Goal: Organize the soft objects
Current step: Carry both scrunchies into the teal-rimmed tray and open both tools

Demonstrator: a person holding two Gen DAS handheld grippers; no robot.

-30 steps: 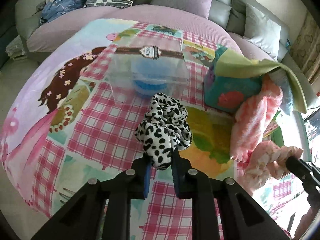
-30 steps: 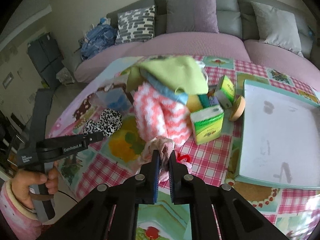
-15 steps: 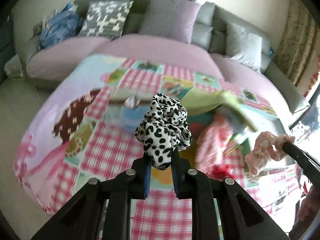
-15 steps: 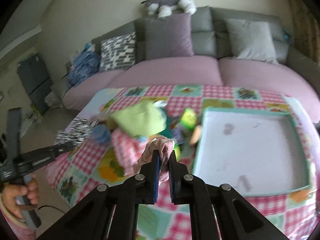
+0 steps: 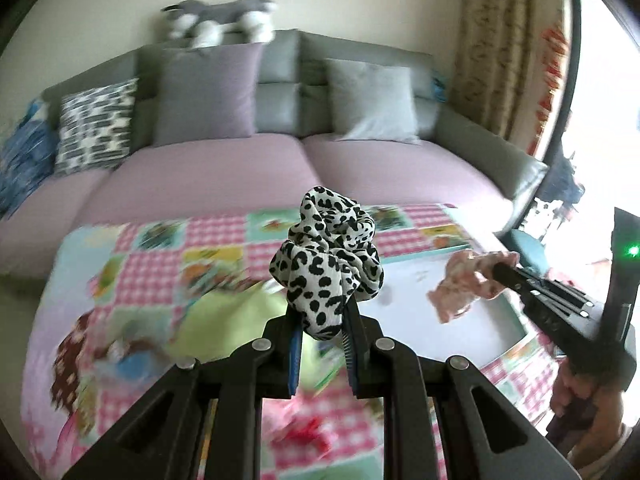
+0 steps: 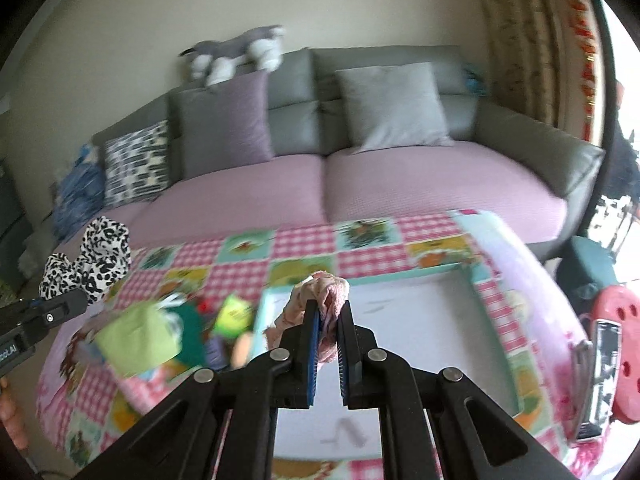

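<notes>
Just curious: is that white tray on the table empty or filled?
Empty: the white tray shows only bare floor; the pink scrunchie hangs in the tongs above it.

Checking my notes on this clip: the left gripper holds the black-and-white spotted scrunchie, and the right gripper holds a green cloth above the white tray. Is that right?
Not quite. The right gripper is shut on a pink scrunchie, not a green cloth; the green cloth lies on the table, as the right wrist view shows. The rest holds: the left gripper holds the spotted scrunchie, and the pink one is above the white tray.
</notes>
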